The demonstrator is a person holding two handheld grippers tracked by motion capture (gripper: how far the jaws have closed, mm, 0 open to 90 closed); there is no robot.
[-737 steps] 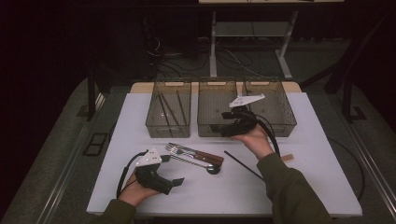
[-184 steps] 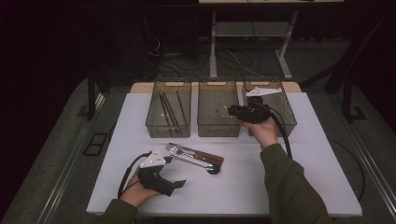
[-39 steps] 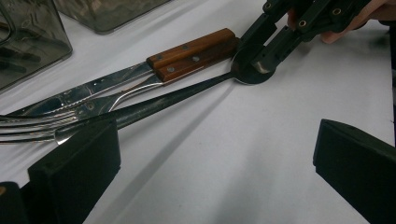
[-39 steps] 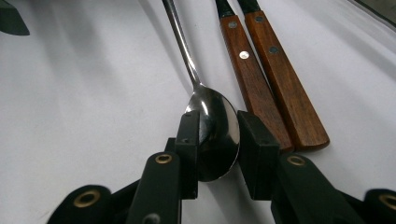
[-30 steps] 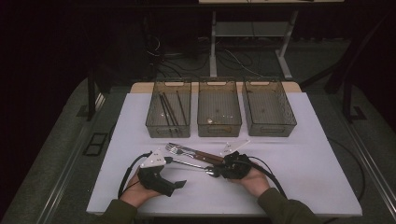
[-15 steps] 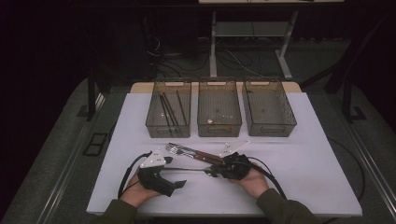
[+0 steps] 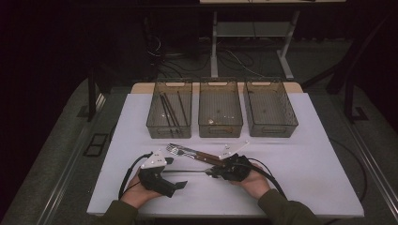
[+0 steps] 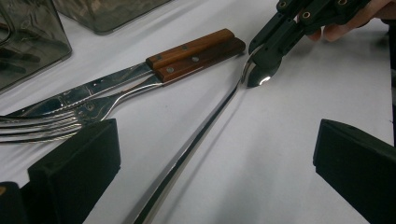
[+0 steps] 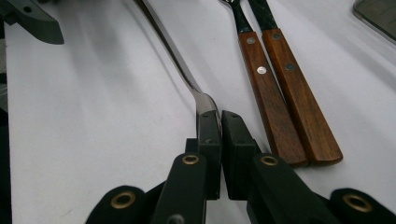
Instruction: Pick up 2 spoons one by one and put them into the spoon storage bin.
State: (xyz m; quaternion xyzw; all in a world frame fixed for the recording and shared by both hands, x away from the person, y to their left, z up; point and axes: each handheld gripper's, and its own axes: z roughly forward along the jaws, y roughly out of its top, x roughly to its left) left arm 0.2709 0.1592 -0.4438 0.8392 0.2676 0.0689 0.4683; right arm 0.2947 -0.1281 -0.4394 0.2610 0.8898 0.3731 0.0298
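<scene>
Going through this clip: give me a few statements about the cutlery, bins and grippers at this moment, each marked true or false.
1. The right gripper is shut on the bowl end of the long spoon. True.
2. The left gripper holds the fork. False: its fingers stand wide apart, with the spoon's handle lying on the table between them.
3. The two wooden-handled pieces lie side by side on the table. True.
4. The long spoon lies in the middle bin. False: it lies on the table in front of the bins.
5. The left bin holds dark stick-like utensils. True.
</scene>
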